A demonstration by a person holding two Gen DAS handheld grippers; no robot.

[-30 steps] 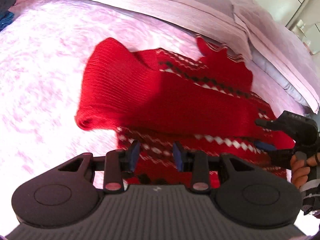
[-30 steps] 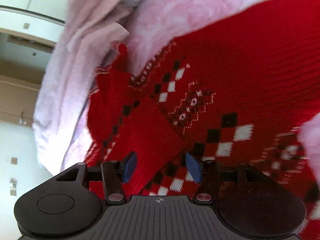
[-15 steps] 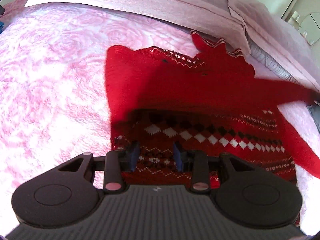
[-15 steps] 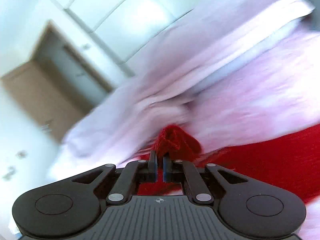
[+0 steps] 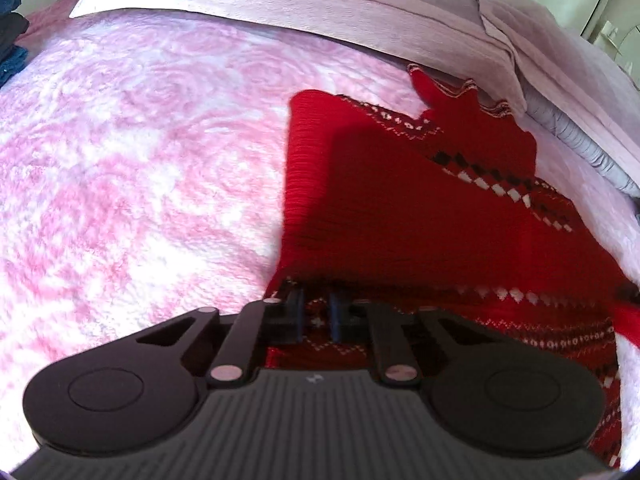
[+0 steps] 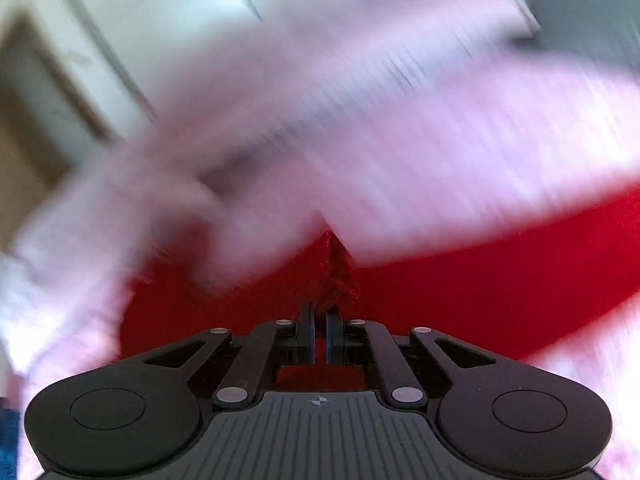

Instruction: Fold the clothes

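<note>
I have the red sweater (image 5: 420,208) lying on the pink rose-patterned bedspread (image 5: 140,152), spread from about the centre out to three o'clock in the left wrist view. One plain red panel is already turned over the patterned body, its edge running from eleven o'clock down toward my left gripper (image 5: 316,314). That gripper's jaws are closing over the patterned hem at six o'clock; knit sits in the gap, but I see the pads not yet pressing on it. My right gripper (image 6: 319,338) is clamped shut on a bunched peak of red knit that stands just above the pads at twelve o'clock. I judge the fold as partly done: one side is laid across, while the section in my right gripper has yet to be carried over and flattened, and the bottom-to-top fold is not started.

The right wrist view is heavily smeared, so I can only guess that the pale shapes behind are a wall and a door. In the left view, mauve pillows (image 5: 280,4) line the head of the bed from ten to two o'clock. Dark blue clothes (image 5: 10,40) are piled at nine o'clock.
</note>
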